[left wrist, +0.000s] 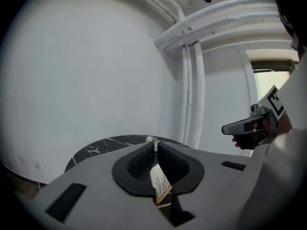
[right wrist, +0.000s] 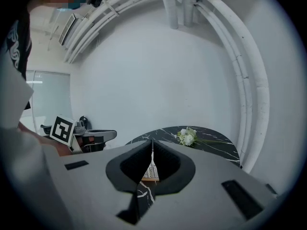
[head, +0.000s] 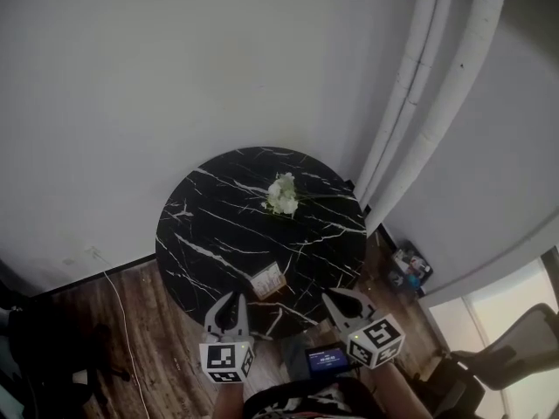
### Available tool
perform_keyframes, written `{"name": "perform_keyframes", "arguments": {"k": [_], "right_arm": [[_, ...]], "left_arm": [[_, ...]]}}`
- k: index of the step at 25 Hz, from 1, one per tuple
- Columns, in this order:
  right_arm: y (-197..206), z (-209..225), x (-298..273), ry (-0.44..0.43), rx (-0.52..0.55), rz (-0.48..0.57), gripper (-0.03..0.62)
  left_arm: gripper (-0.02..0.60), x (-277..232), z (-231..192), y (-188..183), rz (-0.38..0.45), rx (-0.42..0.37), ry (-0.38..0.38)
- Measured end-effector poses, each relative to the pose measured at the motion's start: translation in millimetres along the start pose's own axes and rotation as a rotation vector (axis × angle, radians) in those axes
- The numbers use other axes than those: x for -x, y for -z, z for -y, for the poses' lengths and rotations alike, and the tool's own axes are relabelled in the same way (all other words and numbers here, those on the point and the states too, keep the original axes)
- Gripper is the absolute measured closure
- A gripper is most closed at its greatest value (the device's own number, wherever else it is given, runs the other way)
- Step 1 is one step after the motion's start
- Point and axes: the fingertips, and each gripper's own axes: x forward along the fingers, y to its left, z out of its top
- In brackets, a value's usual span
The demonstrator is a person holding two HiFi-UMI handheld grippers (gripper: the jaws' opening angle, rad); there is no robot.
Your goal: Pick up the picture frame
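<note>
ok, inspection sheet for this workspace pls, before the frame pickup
Surface: round black marble table, white veins.
Job's things: picture frame by the table's near edge, not gripped.
Clutter: white flowers toward the far side; small items on the floor right of the table.
Grippers: left gripper and right gripper both shut, empty, either side of the frame.
Cables: white cord on the wooden floor, left.
Surroundings: white wall, white pipes at right, office chair lower right.

Picture frame [left wrist: 159, 183] mostly hidden behind left gripper [left wrist: 156, 146]; print unreadable
</note>
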Motion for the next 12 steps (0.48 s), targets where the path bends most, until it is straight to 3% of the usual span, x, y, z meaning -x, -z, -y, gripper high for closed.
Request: {"name": "perform_keyframes", "arguments": {"k": [10, 12], "right_arm": [[33, 0, -29, -0.086, 0.067, -0.107, 0.574], [36, -1, -38, -0.117, 0.072, -0.11, 0.574]], "left_arm": [[0.566, -14, 6, 56, -0.122, 0.031, 0.02], [0.538, -21, 7, 67, -0.144, 0.035, 0.026]]}}
